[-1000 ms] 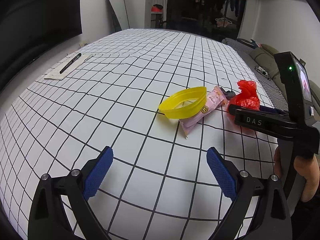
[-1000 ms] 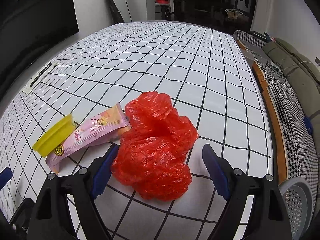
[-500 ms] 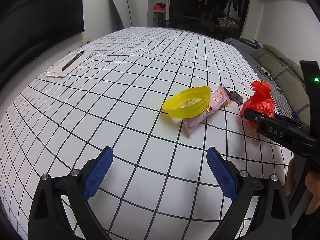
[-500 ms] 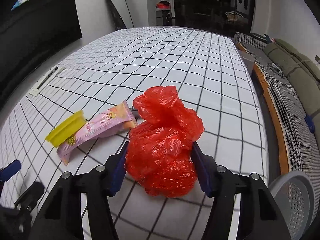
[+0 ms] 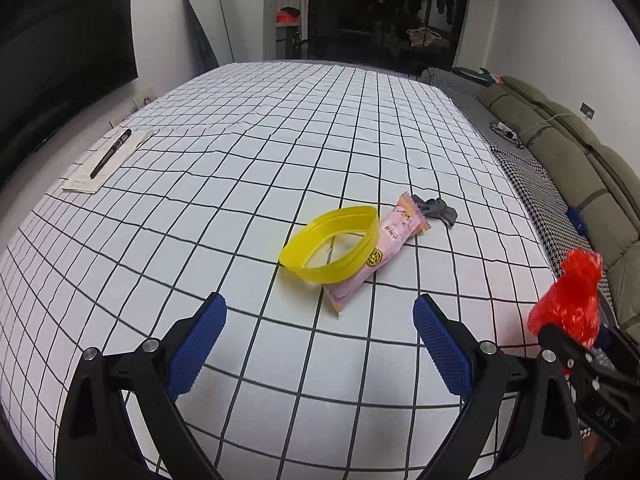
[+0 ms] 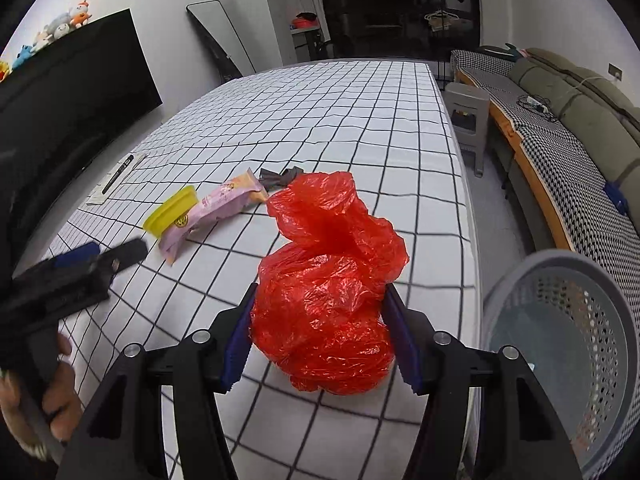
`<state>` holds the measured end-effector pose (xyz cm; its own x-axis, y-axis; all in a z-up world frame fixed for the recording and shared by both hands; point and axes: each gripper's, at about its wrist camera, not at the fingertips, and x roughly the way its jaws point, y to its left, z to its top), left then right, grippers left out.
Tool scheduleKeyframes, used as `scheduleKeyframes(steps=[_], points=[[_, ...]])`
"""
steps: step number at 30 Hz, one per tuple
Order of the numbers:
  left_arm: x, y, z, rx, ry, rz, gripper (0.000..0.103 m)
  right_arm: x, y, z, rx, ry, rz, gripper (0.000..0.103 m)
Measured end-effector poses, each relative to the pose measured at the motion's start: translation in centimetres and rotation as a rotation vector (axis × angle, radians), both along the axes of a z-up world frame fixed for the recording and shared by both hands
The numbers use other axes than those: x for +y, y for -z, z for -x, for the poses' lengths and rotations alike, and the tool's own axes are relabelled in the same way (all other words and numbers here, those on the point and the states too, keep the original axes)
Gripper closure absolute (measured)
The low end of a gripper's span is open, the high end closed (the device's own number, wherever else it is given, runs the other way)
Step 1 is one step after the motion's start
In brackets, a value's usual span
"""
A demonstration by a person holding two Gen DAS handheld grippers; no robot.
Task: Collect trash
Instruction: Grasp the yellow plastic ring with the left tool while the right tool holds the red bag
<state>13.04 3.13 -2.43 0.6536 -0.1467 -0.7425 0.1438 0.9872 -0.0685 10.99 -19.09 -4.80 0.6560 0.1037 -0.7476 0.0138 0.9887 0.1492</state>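
Note:
My right gripper [image 6: 320, 294] is shut on a crumpled red plastic bag [image 6: 332, 224], its blue pads pressed into both sides, and holds it off the checked tablecloth near the table's right edge. In the left wrist view the same red bag [image 5: 572, 300] shows at the far right. My left gripper [image 5: 318, 302] stands open over the cloth with nothing between its fingers. Just beyond it lie a yellow plastic ring [image 5: 336, 274], a pink snack wrapper [image 5: 394, 236] partly under the ring, and a small grey crumpled scrap [image 5: 438, 210].
A grey perforated basket [image 6: 592, 308] stands on the floor off the table's right edge. A black pen [image 5: 110, 154] lies on a paper sheet [image 5: 86, 182] at the far left. A grey stool [image 6: 468, 112] and a sofa stand to the right.
My right gripper has shut on the red bag and carried it up and to the right, away from the wrapper; the basket has come into view. My left gripper stays open.

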Motion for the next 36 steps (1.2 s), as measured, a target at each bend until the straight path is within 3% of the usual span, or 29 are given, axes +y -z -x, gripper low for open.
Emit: scheduleKeyframes(steps=[14,36], points=[[0.5,1.0,-6.0,0.069,0.026,0.061,0.01,0.0,-0.4,2.0,-0.004,0.0,-0.008,0.045],[5.6,3.6,-8.2,0.125,-0.103,-0.03,0.011,1.0,-0.8,2.3,-0.014,-0.032,-0.001,0.045]])
